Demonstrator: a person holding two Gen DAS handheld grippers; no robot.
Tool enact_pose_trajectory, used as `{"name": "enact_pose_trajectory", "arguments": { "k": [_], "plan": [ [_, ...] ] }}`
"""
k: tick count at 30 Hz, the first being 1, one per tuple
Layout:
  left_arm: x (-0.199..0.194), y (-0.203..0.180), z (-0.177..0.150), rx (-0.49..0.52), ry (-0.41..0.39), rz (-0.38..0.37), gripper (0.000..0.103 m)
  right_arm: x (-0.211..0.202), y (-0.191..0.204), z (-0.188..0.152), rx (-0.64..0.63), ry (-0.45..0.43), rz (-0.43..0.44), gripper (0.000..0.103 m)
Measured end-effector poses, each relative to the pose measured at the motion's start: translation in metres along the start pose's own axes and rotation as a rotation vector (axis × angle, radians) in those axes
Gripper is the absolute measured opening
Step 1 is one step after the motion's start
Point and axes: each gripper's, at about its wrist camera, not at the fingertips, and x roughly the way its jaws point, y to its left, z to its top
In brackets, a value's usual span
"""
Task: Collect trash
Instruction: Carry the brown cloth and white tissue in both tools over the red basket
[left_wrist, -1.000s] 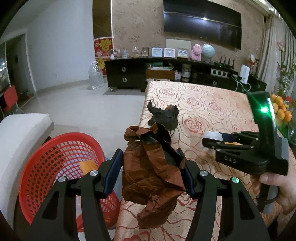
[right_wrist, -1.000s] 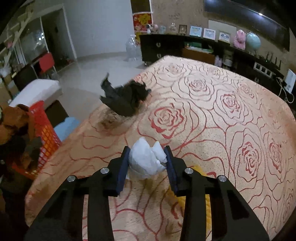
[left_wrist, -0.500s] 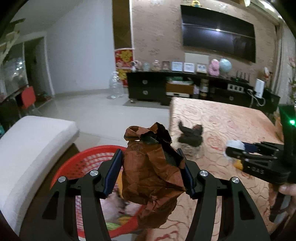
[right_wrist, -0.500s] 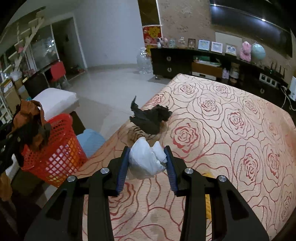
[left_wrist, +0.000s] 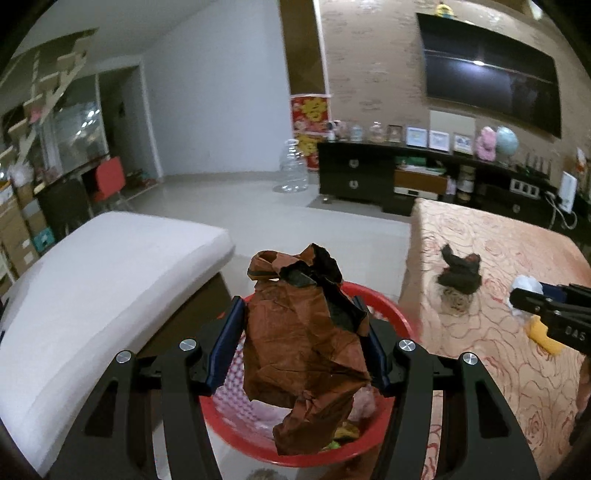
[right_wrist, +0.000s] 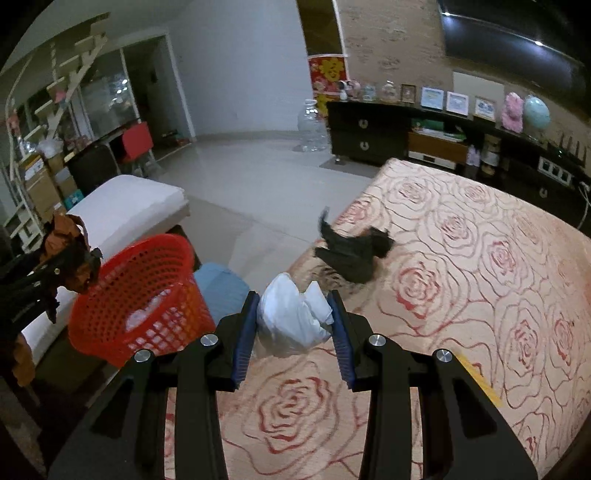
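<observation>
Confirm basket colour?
Red, open lattice mesh sides. The plastic basket shows best in the right wrist view, standing on the floor beside the table.

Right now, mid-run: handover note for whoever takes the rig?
Left gripper: shut on brown paper, held over the red basket.
Right gripper: shut on white wad, above the table near its basket-side edge.
Basket sits on the floor beside the table and already holds some trash.
Still on the table: black wad and a yellow piece.
Left to do: drop both held pieces in the basket, then fetch the black wad and the yellow piece.
</observation>
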Motion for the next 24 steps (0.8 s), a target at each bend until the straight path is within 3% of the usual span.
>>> {"name": "enact_pose_trajectory", "arguments": {
  "k": [11, 24],
  "plan": [
    [-0.004, 0.031, 0.0, -0.052, -0.004, 0.033, 0.056, 0.0, 0.065, 0.044, -0.128, -0.021, 0.118, 0.037],
    [0.004, 0.044, -0.007, -0.067, 0.026, 0.063, 0.056, 0.016, 0.099, 0.05, -0.131, 0.003, 0.199, 0.037]
  ]
}}
